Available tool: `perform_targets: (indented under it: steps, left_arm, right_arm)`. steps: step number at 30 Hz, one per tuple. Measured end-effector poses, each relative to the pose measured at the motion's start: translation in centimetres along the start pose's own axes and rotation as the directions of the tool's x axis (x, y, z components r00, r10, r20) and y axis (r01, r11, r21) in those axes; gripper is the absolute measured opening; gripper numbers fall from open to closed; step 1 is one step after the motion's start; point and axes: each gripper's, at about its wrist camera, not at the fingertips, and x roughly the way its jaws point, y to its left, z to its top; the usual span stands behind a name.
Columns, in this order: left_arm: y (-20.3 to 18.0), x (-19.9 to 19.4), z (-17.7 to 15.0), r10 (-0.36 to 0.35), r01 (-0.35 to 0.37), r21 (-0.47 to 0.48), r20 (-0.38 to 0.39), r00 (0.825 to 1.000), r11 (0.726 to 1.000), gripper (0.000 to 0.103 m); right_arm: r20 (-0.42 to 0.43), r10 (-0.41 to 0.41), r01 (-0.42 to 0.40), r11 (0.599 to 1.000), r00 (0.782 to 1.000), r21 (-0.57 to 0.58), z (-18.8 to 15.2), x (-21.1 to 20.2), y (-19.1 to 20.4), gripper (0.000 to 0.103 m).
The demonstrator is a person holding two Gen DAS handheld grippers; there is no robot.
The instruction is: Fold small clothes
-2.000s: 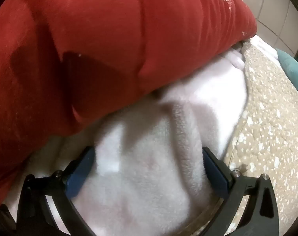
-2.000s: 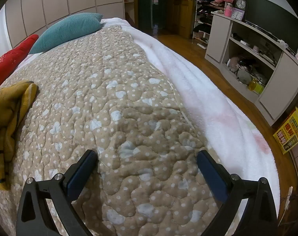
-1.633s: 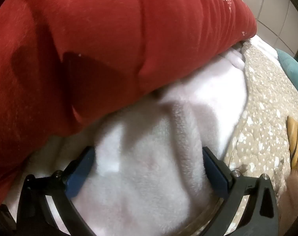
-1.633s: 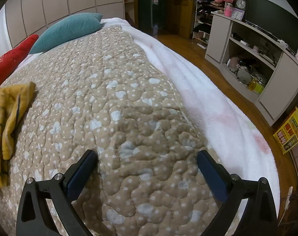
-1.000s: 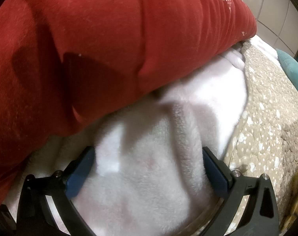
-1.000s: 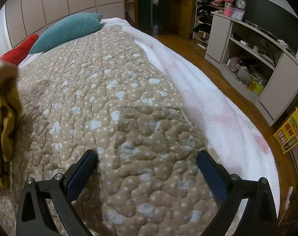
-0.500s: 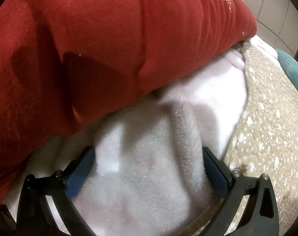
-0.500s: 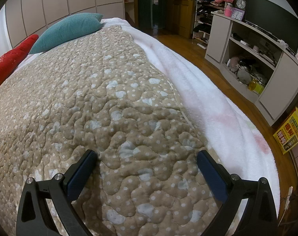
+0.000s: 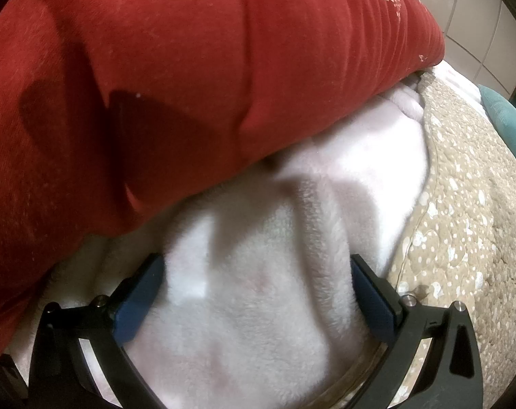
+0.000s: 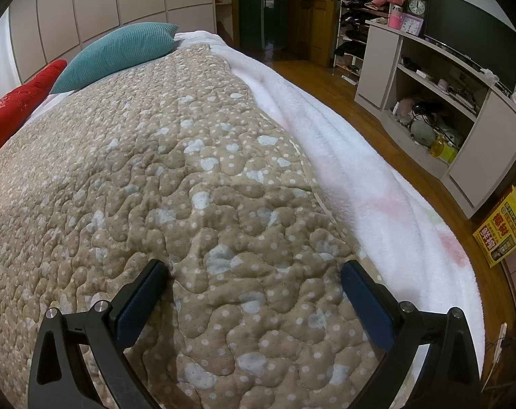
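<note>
Here the left gripper (image 9: 258, 293) gapes wide over a white blanket (image 9: 258, 306), red pillow (image 9: 189, 85) filling the upper frame. The right gripper (image 10: 256, 298) gapes wide over the quilt (image 10: 189, 187), holding nothing.

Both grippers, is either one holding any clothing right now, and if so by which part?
Nothing is held. The left gripper is open over the white fleece blanket; the right gripper is open above the beige quilt. No garment is in view.

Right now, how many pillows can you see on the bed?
2: a red pillow at the far left edge, and a teal pillow beside it at the head. More may be hidden.
</note>
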Motion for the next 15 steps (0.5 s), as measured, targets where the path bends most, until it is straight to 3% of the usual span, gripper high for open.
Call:
perform_targets:
  steps: [15]
  left_arm:
    - [0.01, 0.00, 0.00, 0.000, 0.000, 0.000, 0.000, 1.000, 1.000, 0.103]
  right_arm:
    - [0.000, 0.000, 0.000, 1.000, 1.000, 0.001, 0.04, 0.12, 0.01, 0.103]
